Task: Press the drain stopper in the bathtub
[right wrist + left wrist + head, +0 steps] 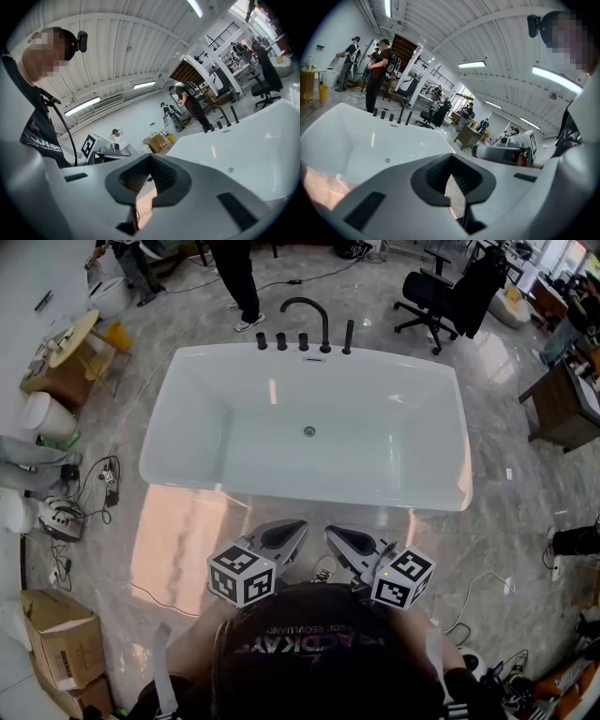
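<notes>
White rectangular bathtub (441,371) ahead. Small round metal drain stopper (308,431) sits mid-floor, toward the far wall below the black arched faucet (309,320). Left gripper (298,526) and right gripper (333,532): jaws closed tip to tip, holding nothing, near side, well short of the tub. Risk: long reach over near rim; a tip landing off-centre may skid off the stopper onto the glossy floor.

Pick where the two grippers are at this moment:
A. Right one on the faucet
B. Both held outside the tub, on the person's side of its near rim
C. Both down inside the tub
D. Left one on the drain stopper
B: the head view shows the left gripper and right gripper close to the person, short of the bathtub near rim and well apart from the drain stopper.
</notes>
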The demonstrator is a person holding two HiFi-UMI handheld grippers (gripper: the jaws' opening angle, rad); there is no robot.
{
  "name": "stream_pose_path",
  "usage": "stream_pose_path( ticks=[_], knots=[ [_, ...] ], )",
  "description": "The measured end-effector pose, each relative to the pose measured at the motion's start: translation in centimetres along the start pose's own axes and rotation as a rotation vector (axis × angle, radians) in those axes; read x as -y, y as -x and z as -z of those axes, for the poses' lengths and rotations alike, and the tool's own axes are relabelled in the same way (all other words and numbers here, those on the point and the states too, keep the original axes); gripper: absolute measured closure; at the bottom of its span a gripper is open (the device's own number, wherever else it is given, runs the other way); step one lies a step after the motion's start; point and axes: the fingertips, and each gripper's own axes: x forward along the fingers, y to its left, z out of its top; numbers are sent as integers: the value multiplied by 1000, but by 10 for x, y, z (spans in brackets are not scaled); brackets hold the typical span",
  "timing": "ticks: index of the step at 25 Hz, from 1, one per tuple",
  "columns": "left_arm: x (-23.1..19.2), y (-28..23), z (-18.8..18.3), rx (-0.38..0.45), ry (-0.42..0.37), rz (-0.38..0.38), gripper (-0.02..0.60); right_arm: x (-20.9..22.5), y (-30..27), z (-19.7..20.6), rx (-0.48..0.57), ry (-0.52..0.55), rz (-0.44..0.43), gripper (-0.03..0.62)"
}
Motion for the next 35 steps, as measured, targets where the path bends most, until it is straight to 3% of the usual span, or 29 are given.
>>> stream_pose_path(
  ticks=[24, 35],
  knots=[
    [2, -13, -11, -4, -2, 0, 572, 12, 5, -16, 40, -5, -14, 580],
    [7, -27, -11, -14, 29, -43, 574, 35, 23, -18, 34, -51, -10, 582]
  ],
)
